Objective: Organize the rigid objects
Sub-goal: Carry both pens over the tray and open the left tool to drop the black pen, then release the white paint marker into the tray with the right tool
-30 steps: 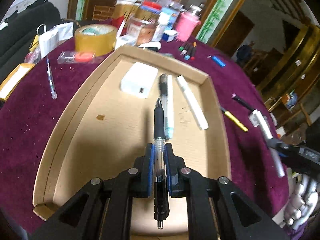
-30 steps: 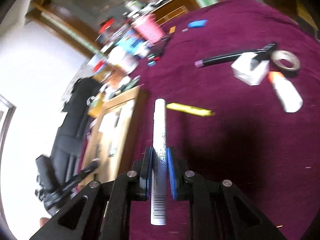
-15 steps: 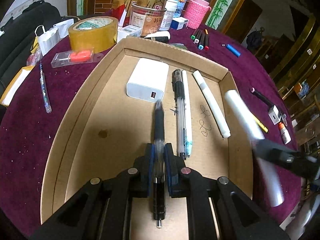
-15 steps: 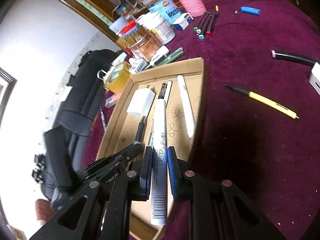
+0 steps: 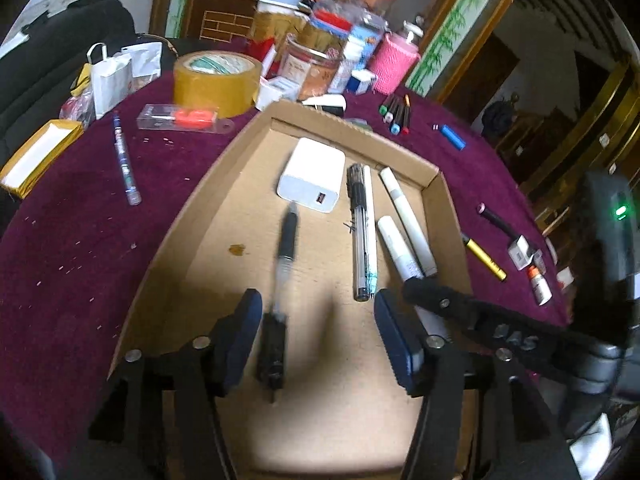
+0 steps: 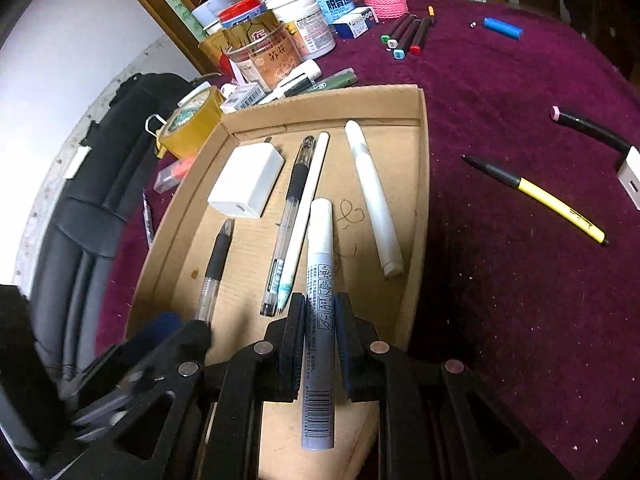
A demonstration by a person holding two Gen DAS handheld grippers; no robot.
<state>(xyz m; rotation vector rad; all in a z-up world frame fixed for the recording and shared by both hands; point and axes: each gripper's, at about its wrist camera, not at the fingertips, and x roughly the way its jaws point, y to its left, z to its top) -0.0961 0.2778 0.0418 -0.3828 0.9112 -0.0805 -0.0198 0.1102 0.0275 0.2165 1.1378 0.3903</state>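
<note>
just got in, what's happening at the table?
A person is sorting pens into a cardboard tray. The left gripper has just been opening, jaws now apart, with the black pen loose between them. The right gripper is clamped on a white marker over the tray, not yet released.

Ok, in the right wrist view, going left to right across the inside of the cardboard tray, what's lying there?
Black-grip clear pen → white charger → clear black-ink pen → slim white pen → white marker held in the right gripper → capped white marker.
</note>
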